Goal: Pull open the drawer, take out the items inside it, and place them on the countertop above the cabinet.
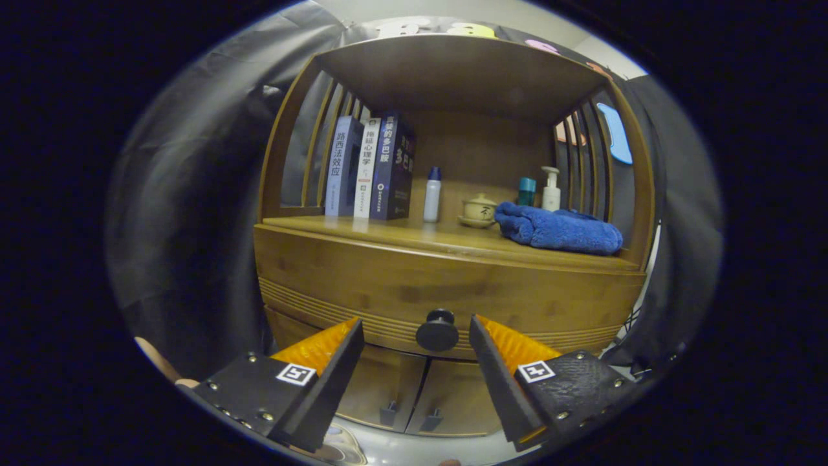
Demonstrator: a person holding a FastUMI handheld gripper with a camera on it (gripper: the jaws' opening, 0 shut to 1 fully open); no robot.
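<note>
A wooden cabinet stands ahead of me with its drawer [446, 298] closed. The drawer's round black knob [437, 331] sits level with my fingertips and centred in the gap between them, with space on both sides. My gripper [417, 320] is open and touches nothing. Whatever lies in the drawer is hidden behind its front. The countertop [414, 236] runs above the drawer.
On the countertop stand three upright books [370, 168], a small white bottle [432, 194], a lidded ceramic cup [479, 210], a teal container [526, 191], a pump bottle [551, 189] and a folded blue towel [559, 230]. Two small doors [420, 395] sit below the drawer.
</note>
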